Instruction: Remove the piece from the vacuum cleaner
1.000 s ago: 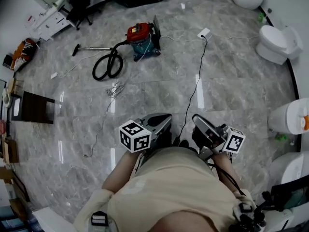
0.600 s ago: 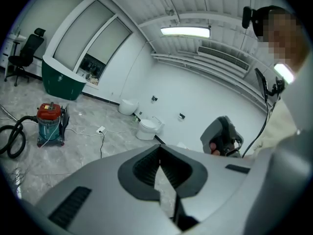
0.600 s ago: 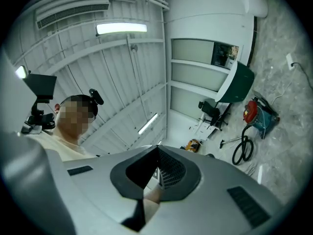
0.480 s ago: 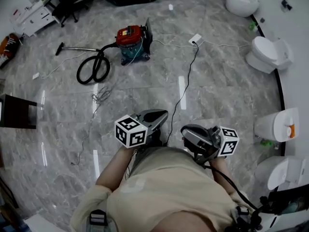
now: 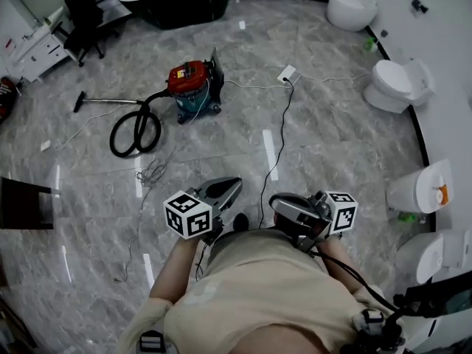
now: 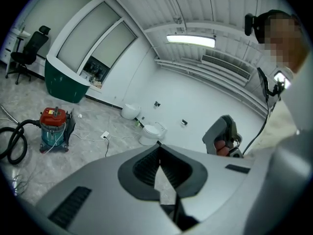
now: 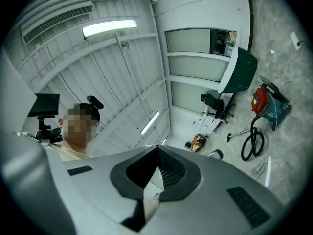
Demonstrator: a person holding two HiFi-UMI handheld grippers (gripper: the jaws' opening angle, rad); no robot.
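While empty, both hand-held grippers (image 5: 233, 184) (image 5: 277, 203) fully closed.

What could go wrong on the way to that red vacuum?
Tripping is the main risk: a black cable runs over the floor right up to the person, and a tangle of thin wire lies on the way to the vacuum cleaner. Its coiled hose could snag a foot too.
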